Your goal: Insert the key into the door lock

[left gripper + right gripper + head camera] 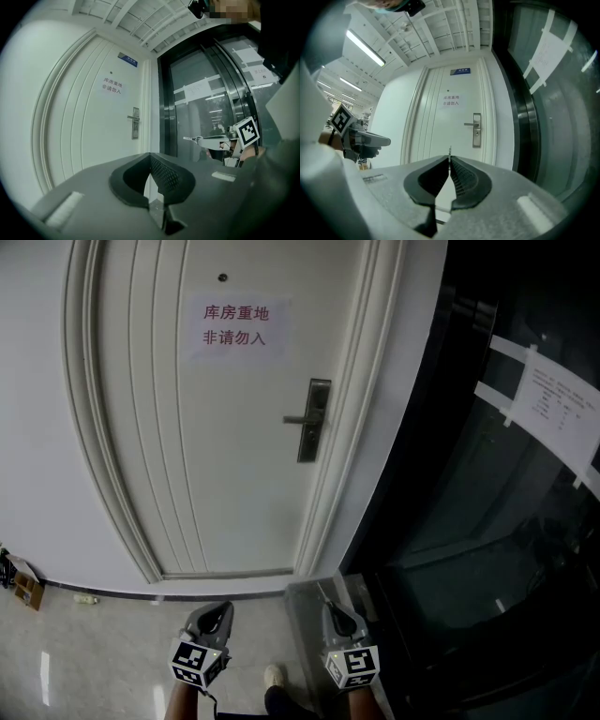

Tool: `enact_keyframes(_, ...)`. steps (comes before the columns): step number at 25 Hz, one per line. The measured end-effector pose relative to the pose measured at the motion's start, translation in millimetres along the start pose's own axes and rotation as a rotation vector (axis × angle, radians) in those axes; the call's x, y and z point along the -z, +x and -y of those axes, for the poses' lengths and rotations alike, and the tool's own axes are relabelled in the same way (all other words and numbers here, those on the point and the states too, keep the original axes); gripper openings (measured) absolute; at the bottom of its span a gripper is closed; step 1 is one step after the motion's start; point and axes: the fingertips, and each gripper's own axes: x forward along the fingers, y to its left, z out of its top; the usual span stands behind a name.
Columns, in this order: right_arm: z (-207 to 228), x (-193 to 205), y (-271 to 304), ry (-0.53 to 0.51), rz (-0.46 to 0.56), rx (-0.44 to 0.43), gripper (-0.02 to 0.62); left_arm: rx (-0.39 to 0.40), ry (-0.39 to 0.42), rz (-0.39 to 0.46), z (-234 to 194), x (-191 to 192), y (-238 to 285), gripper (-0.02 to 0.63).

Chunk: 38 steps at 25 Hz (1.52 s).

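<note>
A silver lock plate (314, 418) with a lever handle sits on the right side of the white door (216, 427). It also shows in the left gripper view (135, 123) and the right gripper view (476, 130), still some way ahead. My right gripper (449, 158) is shut on a thin metal key (449, 151), whose blade pokes out past the tips and points level at the door. From the left gripper view the key (190, 138) juts from the right gripper (202, 139). My left gripper (150, 155) is shut and holds nothing. Both grippers, left (214, 615) and right (333, 610), hang low before the door.
A paper sign (236, 324) with red print is stuck on the door. Dark glass panels (506, 521) with a taped sheet (558, 409) stand to the right. Small items (23, 585) lie on the tiled floor at the left wall. A shoe (273, 675) shows below.
</note>
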Motion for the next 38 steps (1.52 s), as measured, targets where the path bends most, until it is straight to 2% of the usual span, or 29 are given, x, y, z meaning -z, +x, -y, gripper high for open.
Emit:
enact_keyframes(8,41.0,2.4,57.9,0.012,0.015,-0.006,0.011,-0.015,0.020,0.013,-23.7,-11.3,64.8,0.002)
enact_keyframes(20,93.5,7.9,134.5,0.017,-0.005,-0.009,0.011,-0.021,0.001,0.005,-56.0,-14.6,150.5,0.002)
enact_keyframes(31,125.1,4.0,197.6,0.018,0.022,-0.045,0.011,-0.078,0.003,0.033,-88.8,-22.3,205.0,0.002)
enact_keyframes(38,133.0,2.0,220.0,0.001,0.017,-0.071,0.011,-0.098,0.011,0.026,-99.1,-29.0,219.3,0.002)
